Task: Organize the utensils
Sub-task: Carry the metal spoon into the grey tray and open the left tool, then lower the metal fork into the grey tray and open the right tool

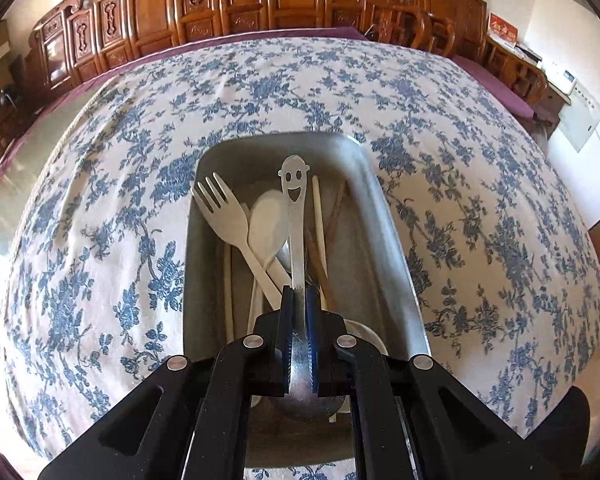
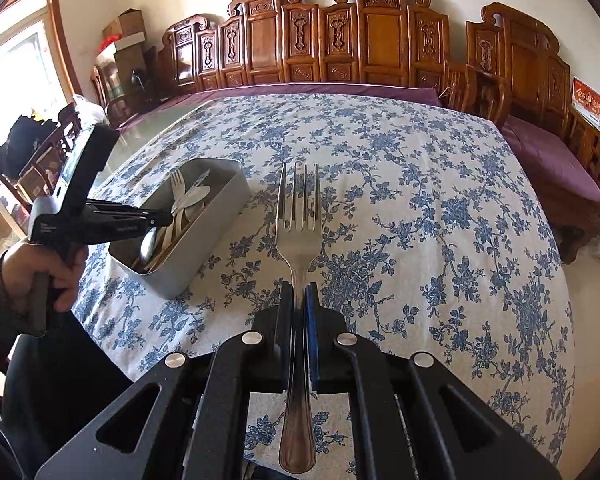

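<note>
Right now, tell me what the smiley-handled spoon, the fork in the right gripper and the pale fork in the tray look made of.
Smiley-handled spoon: looks like brushed steel, grey with a dull sheen and cut-out face.
Fork in the right gripper: polished metal, probably stainless, with mirror-like reflections.
Pale fork: matte cream, no glint; plastic or wood-fibre, hard to tell.

Right gripper [image 2: 299,296]: clamps a shiny steel fork [image 2: 299,216], tines forward.
Grey rectangular metal box [image 2: 216,220]: holds pale utensils, on the left.
</note>
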`<state>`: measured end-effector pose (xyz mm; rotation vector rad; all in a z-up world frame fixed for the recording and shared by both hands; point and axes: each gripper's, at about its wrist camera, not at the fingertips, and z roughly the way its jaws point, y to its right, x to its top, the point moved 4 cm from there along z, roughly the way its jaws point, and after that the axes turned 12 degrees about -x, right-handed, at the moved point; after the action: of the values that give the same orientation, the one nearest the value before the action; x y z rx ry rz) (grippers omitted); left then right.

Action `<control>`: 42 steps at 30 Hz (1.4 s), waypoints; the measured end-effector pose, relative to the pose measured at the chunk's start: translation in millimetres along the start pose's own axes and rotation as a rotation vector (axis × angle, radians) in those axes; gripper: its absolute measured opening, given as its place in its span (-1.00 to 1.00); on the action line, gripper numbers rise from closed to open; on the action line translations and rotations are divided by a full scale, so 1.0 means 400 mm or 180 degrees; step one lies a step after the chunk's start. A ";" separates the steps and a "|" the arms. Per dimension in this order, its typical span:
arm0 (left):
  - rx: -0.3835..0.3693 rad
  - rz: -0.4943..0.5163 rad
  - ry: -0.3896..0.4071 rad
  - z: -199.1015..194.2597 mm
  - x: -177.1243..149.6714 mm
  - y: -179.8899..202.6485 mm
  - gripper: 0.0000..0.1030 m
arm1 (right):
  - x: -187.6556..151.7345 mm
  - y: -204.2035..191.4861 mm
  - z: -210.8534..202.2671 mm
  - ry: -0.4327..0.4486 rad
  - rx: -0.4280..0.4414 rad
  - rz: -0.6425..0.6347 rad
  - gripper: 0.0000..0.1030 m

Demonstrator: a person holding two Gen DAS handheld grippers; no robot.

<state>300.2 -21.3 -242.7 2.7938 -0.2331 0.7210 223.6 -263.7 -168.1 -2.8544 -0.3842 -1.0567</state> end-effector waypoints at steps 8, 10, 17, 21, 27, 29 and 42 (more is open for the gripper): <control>0.0018 -0.0064 -0.0025 0.012 -0.003 -0.006 -0.76 | -0.003 -0.005 0.010 -0.0028 -0.0004 -0.0031 -0.84; 0.0025 -0.0043 -0.0006 0.004 -0.004 -0.005 -0.73 | -0.002 -0.009 0.011 -0.0026 -0.0006 -0.0040 -0.84; -0.0001 0.0065 0.0132 -0.078 -0.011 -0.007 -0.64 | 0.018 -0.065 0.006 0.0007 0.0015 -0.0125 -0.84; -0.0010 0.0071 0.0229 -0.139 -0.017 -0.032 -0.63 | 0.040 -0.115 0.008 0.0034 0.0066 -0.0162 -0.84; 0.0026 0.0012 0.0362 -0.218 -0.028 -0.093 -0.56 | 0.081 -0.209 0.021 0.0060 0.0166 -0.0275 -0.84; 0.0046 -0.0010 0.0384 -0.238 -0.032 -0.115 -0.56 | 0.093 -0.240 0.026 0.0065 0.0197 -0.0317 -0.84; 0.0097 -0.0128 0.0509 -0.309 -0.055 -0.218 -0.38 | 0.165 -0.385 0.100 0.0002 0.0315 -0.0374 -0.84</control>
<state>243.7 98.4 -166.0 2.7422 -0.1369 0.9401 257.4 -95.1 -158.4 -2.7737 -0.5933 -1.0257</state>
